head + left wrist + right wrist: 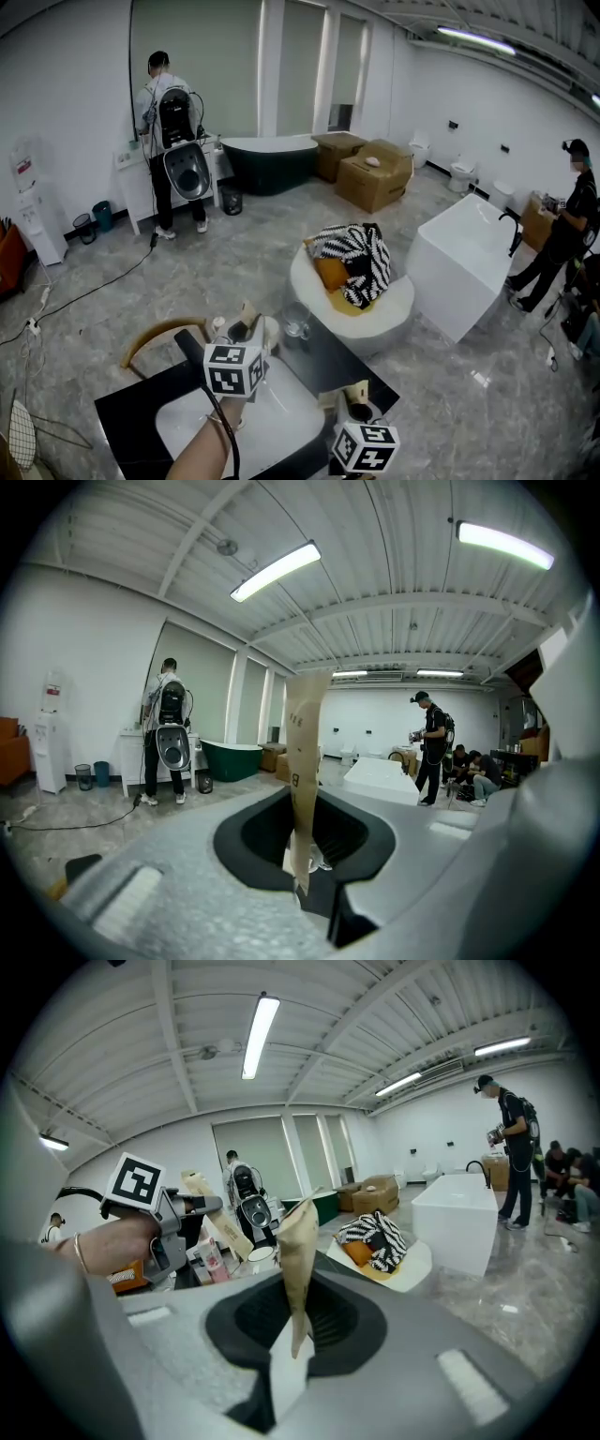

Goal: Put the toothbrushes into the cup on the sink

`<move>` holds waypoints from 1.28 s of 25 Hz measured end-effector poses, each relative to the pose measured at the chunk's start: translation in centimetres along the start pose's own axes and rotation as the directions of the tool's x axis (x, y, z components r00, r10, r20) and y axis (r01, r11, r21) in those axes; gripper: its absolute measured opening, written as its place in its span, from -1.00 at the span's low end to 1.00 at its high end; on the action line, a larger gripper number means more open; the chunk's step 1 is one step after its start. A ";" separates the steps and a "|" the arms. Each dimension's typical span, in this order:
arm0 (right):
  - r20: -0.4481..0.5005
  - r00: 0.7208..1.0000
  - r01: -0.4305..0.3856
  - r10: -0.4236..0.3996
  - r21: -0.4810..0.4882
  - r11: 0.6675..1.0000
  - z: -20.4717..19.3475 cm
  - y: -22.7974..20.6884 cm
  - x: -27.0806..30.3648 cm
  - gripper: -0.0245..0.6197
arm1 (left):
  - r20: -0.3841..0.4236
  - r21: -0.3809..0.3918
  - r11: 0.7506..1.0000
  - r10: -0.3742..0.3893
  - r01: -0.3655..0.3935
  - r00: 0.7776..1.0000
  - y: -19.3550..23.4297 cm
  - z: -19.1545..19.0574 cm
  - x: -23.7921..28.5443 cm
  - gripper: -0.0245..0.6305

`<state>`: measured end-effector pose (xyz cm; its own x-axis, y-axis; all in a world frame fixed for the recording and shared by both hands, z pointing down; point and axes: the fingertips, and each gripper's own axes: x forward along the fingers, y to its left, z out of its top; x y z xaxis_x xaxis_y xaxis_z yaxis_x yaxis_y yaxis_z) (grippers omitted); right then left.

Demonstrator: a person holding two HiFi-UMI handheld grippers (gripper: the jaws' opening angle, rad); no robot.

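While both hang above the sink (281,424), left claw (247,327) pinching a paper-wrapped toothbrush (305,747), right claw (355,397) pinching a second toothbrush (296,1241)

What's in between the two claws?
The white sink basin, seen in the head view: it shows below and between the left claw and the right claw, each shut on a wrapped toothbrush.

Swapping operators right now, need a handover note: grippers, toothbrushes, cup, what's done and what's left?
Left gripper: shut on a wrapped toothbrush, held upright.
Right gripper: shut on a second wrapped toothbrush.
Cup: clear glass on the black counter beyond the sink basin, ahead of both grippers, no toothbrush in it.
Done: both toothbrushes in hand.
Left: put both into the cup.
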<state>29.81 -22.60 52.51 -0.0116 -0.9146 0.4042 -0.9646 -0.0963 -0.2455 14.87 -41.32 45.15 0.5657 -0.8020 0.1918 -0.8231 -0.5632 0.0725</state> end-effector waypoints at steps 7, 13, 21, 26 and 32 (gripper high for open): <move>-0.015 1.000 0.017 -0.017 0.012 1.000 -0.2 -1.1 0.6 -0.82 | 0.001 0.018 1.000 -0.007 0.007 1.000 -0.1 0.0 1.9 -0.78; -0.017 0.999 0.028 -0.027 0.017 0.999 0.0 -1.5 1.1 -0.82 | -0.001 0.032 0.999 -0.008 0.008 1.000 0.4 0.2 3.2 -0.78; -0.024 0.999 0.046 -0.045 0.029 0.999 -0.3 -2.2 1.9 -0.82 | -0.015 0.069 0.998 -0.008 0.009 1.000 1.2 -0.4 4.8 -0.78; -0.031 0.998 0.063 -0.062 0.033 0.997 -0.7 -3.1 2.1 -0.82 | -0.038 0.077 0.997 -0.011 0.013 0.999 1.2 -1.5 5.8 -0.78; -0.043 0.997 0.072 -0.071 0.032 0.997 -0.7 -3.4 1.9 -0.82 | -0.070 0.088 0.996 -0.018 0.024 0.997 0.8 -2.8 6.9 -0.78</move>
<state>32.85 -23.77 54.73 0.0455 -0.8879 0.4578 -0.9539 -0.1748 -0.2441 18.03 -46.76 49.24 0.5755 -0.7758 0.2588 -0.8016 -0.5978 -0.0095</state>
